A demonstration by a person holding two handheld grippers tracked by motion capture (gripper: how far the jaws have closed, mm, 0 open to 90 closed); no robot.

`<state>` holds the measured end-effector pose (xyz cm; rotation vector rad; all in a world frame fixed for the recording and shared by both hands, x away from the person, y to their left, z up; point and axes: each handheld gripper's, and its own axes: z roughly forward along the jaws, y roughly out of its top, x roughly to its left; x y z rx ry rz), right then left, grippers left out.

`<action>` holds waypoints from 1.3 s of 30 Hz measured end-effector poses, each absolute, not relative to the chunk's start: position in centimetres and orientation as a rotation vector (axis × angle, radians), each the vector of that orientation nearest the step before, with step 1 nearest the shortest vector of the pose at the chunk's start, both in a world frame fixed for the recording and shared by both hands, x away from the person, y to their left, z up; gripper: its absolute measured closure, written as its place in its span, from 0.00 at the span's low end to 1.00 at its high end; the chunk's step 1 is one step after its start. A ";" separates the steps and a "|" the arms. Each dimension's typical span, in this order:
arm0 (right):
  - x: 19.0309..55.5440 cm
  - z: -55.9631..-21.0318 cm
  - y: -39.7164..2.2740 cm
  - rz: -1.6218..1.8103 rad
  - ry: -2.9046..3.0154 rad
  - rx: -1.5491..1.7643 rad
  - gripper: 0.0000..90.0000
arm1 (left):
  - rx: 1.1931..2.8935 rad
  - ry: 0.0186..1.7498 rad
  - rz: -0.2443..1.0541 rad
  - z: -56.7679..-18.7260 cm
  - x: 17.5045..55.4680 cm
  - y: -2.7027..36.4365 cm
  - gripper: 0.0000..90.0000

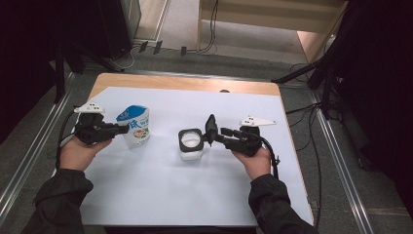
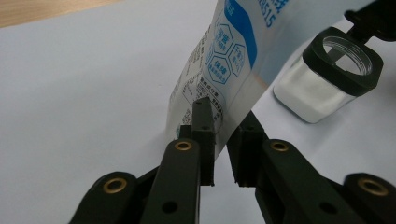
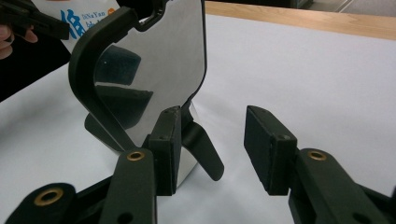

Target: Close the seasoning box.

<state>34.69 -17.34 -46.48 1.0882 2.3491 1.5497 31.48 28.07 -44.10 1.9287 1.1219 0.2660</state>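
My left gripper [image 2: 223,156] pinches the pouch's [image 1: 135,123] lower edge — pouch upright, jar [image 1: 190,145] to its right; right gripper [image 3: 212,147] half open beside jar's hinged lid [image 3: 140,70], gripping nothing.

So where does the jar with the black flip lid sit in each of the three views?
High view: the jar stands at the table's centre, just left of the right gripper.
Left gripper view: upper right, behind the blue-and-white pouch, open mouth showing.
Right gripper view: left of centre, its raised lid up close.
Shared landmark: the pouch, just left of the jar in every view.
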 end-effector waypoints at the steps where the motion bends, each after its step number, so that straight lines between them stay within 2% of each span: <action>1: 34.8 -46.5 -17.3 1.552 2.350 1.076 0.66 | 1.929 1.123 0.263 -44.1 31.5 28.1 0.90; 7: 34.8 -46.3 -17.0 1.552 2.354 1.071 0.72 | 1.924 1.110 0.255 -44.2 31.4 28.2 0.83; 14: 34.5 -45.8 -16.6 1.552 2.359 1.101 0.88 | 1.902 1.101 0.279 -44.3 31.3 28.2 0.62; 18: 34.6 -45.5 -16.3 1.570 2.360 1.088 0.96 | 1.893 1.102 0.286 -44.3 31.3 28.3 0.56; 22: 34.7 -45.4 -15.8 1.562 2.360 1.078 0.98 | 1.888 1.107 0.281 -44.5 31.1 28.3 0.51; 39: 35.4 -44.8 -14.7 1.639 2.329 1.141 0.97 | 1.885 1.118 0.238 -45.1 29.7 28.5 0.50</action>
